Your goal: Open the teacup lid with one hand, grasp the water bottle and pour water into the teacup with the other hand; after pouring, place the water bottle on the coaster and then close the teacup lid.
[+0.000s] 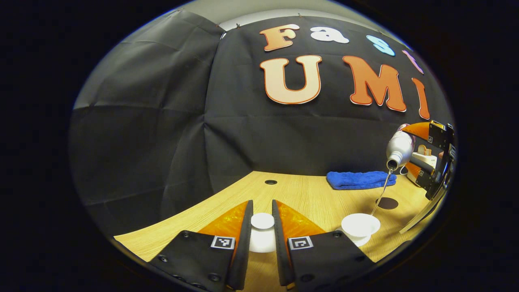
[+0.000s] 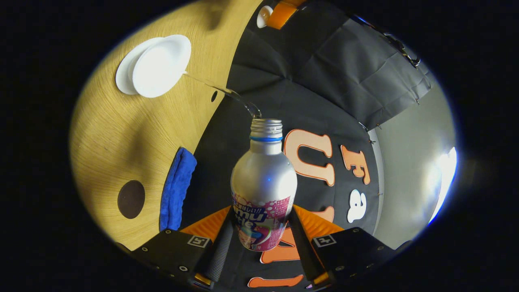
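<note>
My right gripper (image 2: 259,243) was clamped on the water bottle (image 2: 263,190), both fingers pressing its labelled body. The bottle was tilted, long axis slanting down, its uncapped mouth aimed toward the teacup (image 2: 161,71). A thin stream of water (image 2: 215,87) ran from the mouth to the cup's rim. The white teacup stood open on its saucer (image 2: 121,77) on the wooden table (image 2: 121,134). My left gripper (image 1: 262,243) held the teacup lid (image 1: 262,231) between its fingers, beside the cup. The dark coaster (image 2: 131,199) lay near the blue cloth (image 2: 176,188).
</note>
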Available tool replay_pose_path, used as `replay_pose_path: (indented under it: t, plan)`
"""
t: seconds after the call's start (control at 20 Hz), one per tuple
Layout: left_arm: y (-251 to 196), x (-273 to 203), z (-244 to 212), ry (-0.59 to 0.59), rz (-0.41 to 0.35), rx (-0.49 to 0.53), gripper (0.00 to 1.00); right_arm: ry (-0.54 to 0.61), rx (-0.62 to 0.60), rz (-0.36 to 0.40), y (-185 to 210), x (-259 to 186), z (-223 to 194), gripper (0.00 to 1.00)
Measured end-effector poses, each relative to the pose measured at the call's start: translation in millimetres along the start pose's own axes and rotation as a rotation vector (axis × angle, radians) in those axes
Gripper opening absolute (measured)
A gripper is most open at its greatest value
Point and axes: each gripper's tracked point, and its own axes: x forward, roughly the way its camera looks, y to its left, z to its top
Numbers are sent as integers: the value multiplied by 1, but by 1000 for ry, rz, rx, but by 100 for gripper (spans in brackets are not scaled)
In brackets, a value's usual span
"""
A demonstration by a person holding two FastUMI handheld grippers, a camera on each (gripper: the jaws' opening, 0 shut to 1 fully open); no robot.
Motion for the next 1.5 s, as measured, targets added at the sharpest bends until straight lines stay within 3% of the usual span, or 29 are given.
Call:
replay_pose_path:
  t: [0.1, 0.25, 0.35, 0.4, 0.55, 0.75, 1.25, 1.35, 1.5]
  plan:
    - [0, 1, 4, -6, -3, 3, 30, -6, -24, -23, -8, 6, -4, 73]
    - [1, -1, 9, -15, 0, 11, 34, -12, -38, -58, -27, 12, -7, 77]
    - [5, -1, 12, -22, 7, 15, 30, -8, -49, -84, -39, 15, -11, 77]
    - [7, -2, 13, -24, 9, 13, 34, -9, -53, -93, -44, 17, -12, 77]
    - [9, -1, 14, -25, 13, 10, 31, -11, -75, -119, -54, 22, -15, 77]
    - [8, -2, 13, -24, 8, 7, 34, -16, -92, -136, -60, 24, -17, 77]
    - [8, -2, 9, -21, 14, 34, 34, -66, -119, -75, -17, 15, 7, 77]
    - [4, -1, 6, -19, 7, 48, 30, -89, -118, -57, -5, 10, 19, 77]
    - [-5, -1, 9, -26, -9, 34, 34, -112, -124, -31, 11, 4, 30, 77]
